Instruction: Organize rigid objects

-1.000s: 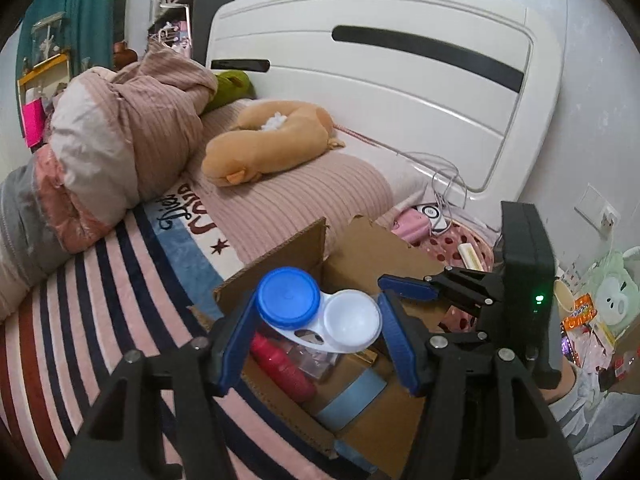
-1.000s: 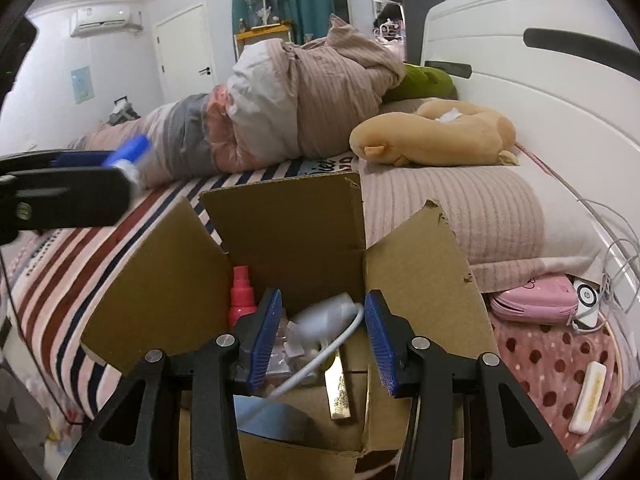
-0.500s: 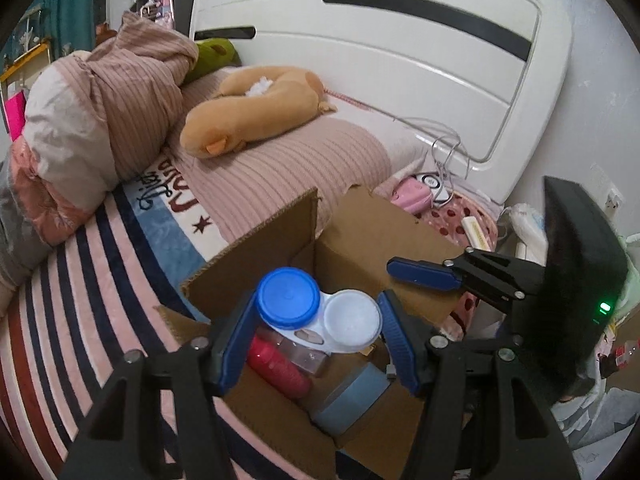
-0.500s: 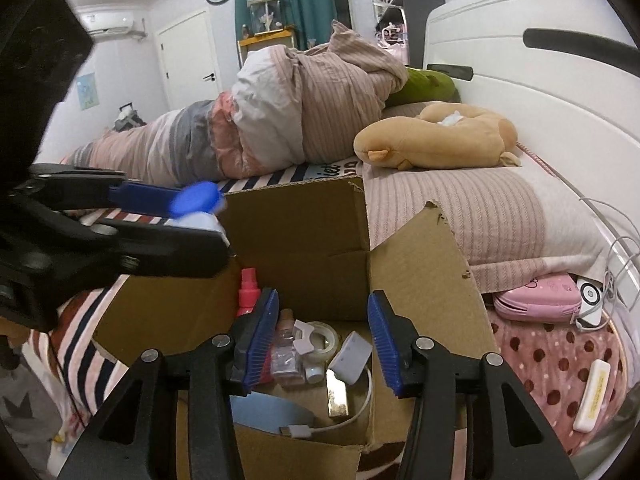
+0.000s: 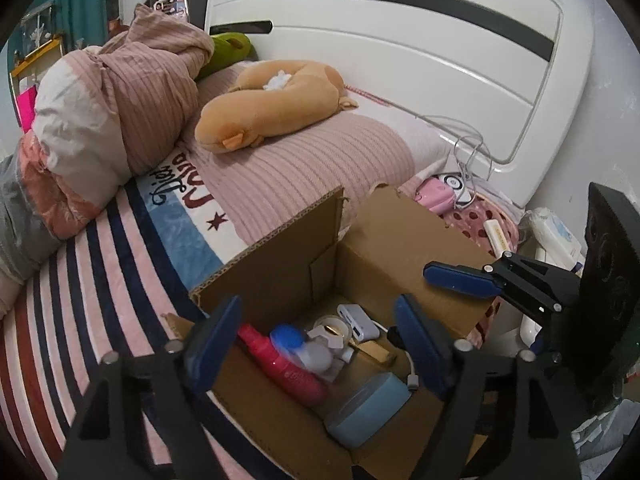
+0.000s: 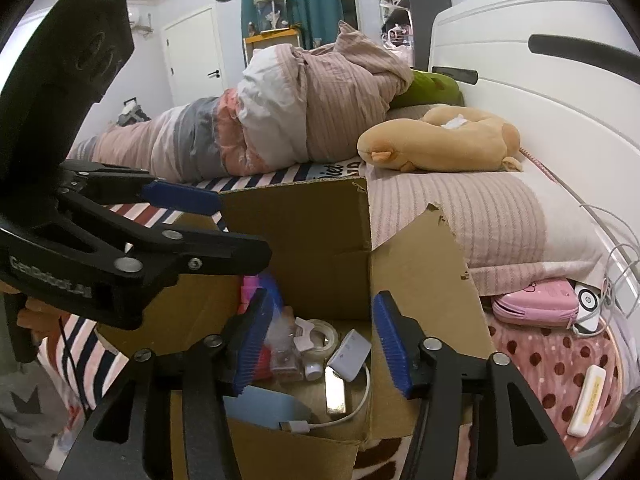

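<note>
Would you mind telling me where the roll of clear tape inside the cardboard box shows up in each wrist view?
Left wrist: the tape roll lies in the box's middle, between the open fingers, beside the white adapter.
Right wrist: the tape roll sits lower centre, left of the white adapter.
Shared landmark: the orange plush on the bed.

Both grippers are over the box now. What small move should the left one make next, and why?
Probably lift the left gripper straight up and out of the cardboard box. Its jaws are open and empty, and the contact lens case lies inside beside the red bottle, so nothing is left to release. The right gripper, also open, hangs over the same box, so rising vertically should avoid it.
</note>
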`<state>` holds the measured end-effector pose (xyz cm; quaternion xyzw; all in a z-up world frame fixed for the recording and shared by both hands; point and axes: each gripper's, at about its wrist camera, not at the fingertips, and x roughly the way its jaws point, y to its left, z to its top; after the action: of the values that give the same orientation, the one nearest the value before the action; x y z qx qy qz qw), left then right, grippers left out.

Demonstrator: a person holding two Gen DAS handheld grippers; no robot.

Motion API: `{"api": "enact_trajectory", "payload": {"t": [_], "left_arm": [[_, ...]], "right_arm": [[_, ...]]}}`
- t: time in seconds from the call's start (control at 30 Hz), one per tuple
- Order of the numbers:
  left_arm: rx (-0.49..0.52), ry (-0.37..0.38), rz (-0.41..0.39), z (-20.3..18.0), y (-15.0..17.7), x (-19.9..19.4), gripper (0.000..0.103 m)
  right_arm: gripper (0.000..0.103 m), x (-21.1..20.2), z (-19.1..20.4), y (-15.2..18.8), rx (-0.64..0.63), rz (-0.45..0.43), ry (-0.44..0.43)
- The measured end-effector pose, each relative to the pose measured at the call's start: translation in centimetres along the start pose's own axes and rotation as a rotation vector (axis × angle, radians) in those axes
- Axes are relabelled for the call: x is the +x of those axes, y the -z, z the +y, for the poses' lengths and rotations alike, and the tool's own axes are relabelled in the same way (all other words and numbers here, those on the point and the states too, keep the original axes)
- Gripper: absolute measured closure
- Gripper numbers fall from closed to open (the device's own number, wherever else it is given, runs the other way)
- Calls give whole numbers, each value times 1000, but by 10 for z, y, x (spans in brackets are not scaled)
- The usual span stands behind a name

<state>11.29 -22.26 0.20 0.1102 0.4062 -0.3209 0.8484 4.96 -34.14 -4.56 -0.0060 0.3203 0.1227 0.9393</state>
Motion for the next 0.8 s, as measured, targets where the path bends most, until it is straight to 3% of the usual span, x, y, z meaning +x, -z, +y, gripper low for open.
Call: {"api": "enact_trajectory", "payload": {"t": [0.17,0.3,0.37,0.43,0.6,0.77,0.8], "left_arm": [[-19,-15,-55,2,3,-22,13],[-56,-52,-140,6,13,-54,2],[-76,-73,-188,9,20,-72,1],[-98,-94,-221,14,27,-87,1],[-177,-199,-311,26,49,-124,1],[-294,-330,-370,44,75,-149,1],[-305,-343,-379,46,79,-152,1]], "right_arm": [[44,-8,3,-2,-24,-18,-23],[35,-20,9,-8,-62,-59,-57],[33,-25,12,-11,-82,-76,-72],[18,-33,16,-17,-100,-108,-90],[7,-50,24,-27,-127,-196,-148],[6,-60,33,-35,-155,-256,-193],[2,-61,35,-36,-164,-261,-202]]}}
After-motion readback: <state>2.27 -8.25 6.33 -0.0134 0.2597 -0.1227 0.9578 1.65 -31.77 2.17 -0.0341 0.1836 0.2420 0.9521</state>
